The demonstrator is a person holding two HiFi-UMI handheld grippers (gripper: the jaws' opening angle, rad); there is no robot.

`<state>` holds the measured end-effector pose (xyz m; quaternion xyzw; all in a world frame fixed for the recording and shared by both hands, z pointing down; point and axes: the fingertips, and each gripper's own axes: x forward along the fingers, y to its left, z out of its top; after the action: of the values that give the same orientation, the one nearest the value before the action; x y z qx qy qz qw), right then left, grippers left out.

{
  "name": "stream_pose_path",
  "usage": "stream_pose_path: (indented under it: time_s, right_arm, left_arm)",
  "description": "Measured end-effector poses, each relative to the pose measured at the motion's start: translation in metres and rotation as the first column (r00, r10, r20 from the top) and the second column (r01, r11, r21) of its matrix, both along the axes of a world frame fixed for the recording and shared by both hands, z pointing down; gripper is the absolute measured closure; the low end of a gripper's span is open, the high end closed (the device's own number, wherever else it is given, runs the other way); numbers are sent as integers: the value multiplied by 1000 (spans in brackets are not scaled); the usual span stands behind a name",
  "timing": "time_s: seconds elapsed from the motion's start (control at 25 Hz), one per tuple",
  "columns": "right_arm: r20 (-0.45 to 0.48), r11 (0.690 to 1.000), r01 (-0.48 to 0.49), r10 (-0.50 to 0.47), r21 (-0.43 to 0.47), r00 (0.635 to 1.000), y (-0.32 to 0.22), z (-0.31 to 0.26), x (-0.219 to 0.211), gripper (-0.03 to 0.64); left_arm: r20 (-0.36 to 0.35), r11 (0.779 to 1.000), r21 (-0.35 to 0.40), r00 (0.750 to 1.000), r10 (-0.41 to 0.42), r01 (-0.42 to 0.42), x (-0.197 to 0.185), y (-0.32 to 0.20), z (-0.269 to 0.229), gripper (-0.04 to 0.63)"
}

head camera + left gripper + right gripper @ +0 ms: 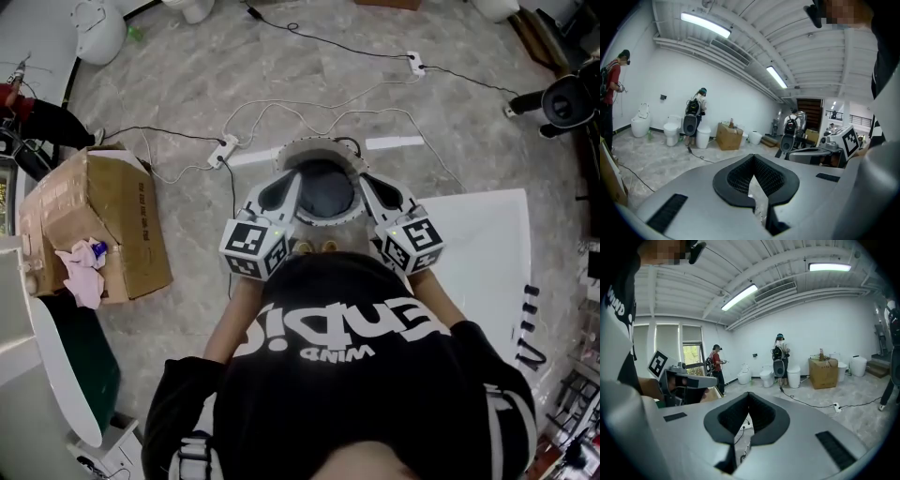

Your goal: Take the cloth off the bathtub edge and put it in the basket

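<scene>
Hovering tongs (288, 185) (368, 187), two (one cloth (82, 270))

box (141, 234): brown cardboard, matt, creased
cloth (82, 267), in the box: pink fabric, soft, crumpled
floor (281, 84): grey veined stone, smooth, faint sheen

Cloth (82, 267): in the box (127, 225), at my left.
Box: beside the bathtub (58, 380).
Power strip (223, 148): floor (281, 75), ahead of me.
</scene>
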<state>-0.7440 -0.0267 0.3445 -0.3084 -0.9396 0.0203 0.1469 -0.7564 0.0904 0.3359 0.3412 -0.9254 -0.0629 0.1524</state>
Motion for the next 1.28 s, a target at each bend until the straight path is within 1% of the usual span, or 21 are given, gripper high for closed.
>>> stream_pose_path:
  time_s: [0.2,0.64,0.92,1.28]
  right_arm:
    - [2,1000,-14,14,-27,1000,-3,-2,4,603]
    - [2,998,-11,11,-62,1000,6,-5,4,603]
    - [-10,998,-6,6,-55,1000,11,-1,4,603]
    - [-22,998,-9,8,-57,1000,10,2,0,603]
  left_arm:
    - [3,1000,4,1000,-10,10,7,0,-1,583]
    - [6,1000,7,1000,-14,14,15,1,-3,583]
    - [-3,1000,16,1000,-17,17,13,2,-2,583]
    - [-20,1000,10,1000,-14,14,9,2,5,583]
